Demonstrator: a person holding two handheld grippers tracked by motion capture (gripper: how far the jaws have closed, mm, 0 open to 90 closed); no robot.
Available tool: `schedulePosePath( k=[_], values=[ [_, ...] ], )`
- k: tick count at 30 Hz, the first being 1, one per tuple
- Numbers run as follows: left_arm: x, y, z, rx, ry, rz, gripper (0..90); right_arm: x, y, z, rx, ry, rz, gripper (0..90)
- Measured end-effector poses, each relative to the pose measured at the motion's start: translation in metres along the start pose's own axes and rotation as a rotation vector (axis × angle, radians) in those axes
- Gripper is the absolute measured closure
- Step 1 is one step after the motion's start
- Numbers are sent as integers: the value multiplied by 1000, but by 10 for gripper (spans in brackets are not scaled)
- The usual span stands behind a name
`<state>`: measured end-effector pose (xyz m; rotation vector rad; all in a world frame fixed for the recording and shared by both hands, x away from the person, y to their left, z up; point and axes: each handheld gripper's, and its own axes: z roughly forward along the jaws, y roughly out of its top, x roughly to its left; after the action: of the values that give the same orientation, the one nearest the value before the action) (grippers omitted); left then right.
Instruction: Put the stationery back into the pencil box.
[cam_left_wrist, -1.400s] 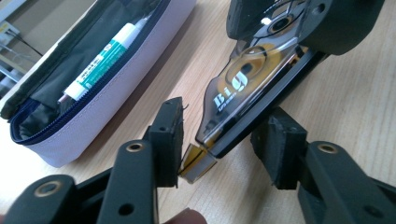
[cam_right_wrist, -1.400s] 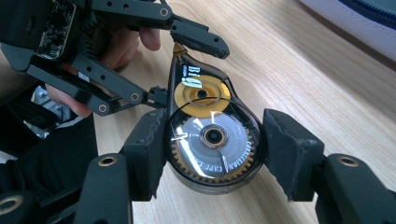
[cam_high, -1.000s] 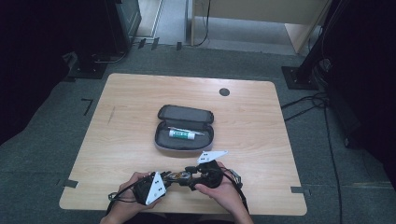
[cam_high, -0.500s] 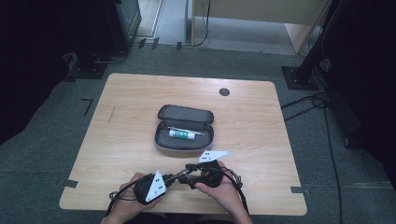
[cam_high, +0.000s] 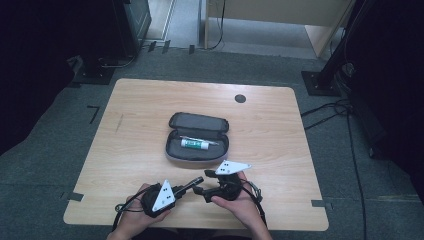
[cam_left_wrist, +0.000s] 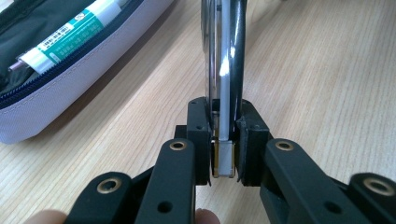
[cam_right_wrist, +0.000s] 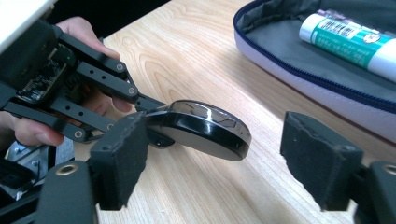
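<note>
Two things I want to know: where is the disc (cam_right_wrist: 205, 128), and who has it?

Your left gripper (cam_left_wrist: 227, 135) has it. Its fingers are closed tight on the thin tab at the disc's edge. The disc hangs just over the table (cam_high: 150, 110), near the open case (cam_left_wrist: 70, 88) with the glue stick (cam_right_wrist: 355, 39) inside.

And your right gripper (cam_right_wrist: 215, 163)?

Its fingers are open and have just been opening wider. The disc sits between them, but they do not squeeze it. I cannot tell if the left pad brushes it.

How will the disc feel?

It looks hard and stiff, so it should not bend. It seems small and light. It is black and very shiny, so I think it will be slippery. The shiny top may scratch or crack.

Where should you grab it?

Take it by the round rim, one pad on each side, and squeeze softly. Stay off the shiny face. Keep the left fingers on the tab until the right ones sit firm.
</note>
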<state>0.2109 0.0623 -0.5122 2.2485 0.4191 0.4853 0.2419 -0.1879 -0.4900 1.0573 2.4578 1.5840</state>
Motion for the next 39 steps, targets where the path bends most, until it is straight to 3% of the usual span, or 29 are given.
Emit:
schedulePosePath(
  k=[7,9,14,16,20,28,36,39],
  values=[
    [2,-1,-3,-8,-9,-16,797,1,1,-13,-11,-30,-2,135],
    [3,-1,-4,-9,-9,-14,797,-1,0,-21,-22,-58,-7,118],
    [7,-1,-7,-9,-7,-27,797,-10,-6,-47,-32,-152,16,0],
    [9,-1,-8,-16,-4,-40,797,-13,-10,-57,-41,-187,20,0],
    [13,1,-13,-28,-1,-55,797,-18,-21,-81,-63,-305,17,0],
    [19,6,-18,-55,-1,-94,797,-37,-46,-115,-55,-440,41,0],
    [34,15,-26,-76,13,-109,797,-63,-76,-138,-54,-576,130,0],
    [41,21,-27,-77,22,-107,797,-73,-84,-145,-24,-646,151,0]
  ],
)
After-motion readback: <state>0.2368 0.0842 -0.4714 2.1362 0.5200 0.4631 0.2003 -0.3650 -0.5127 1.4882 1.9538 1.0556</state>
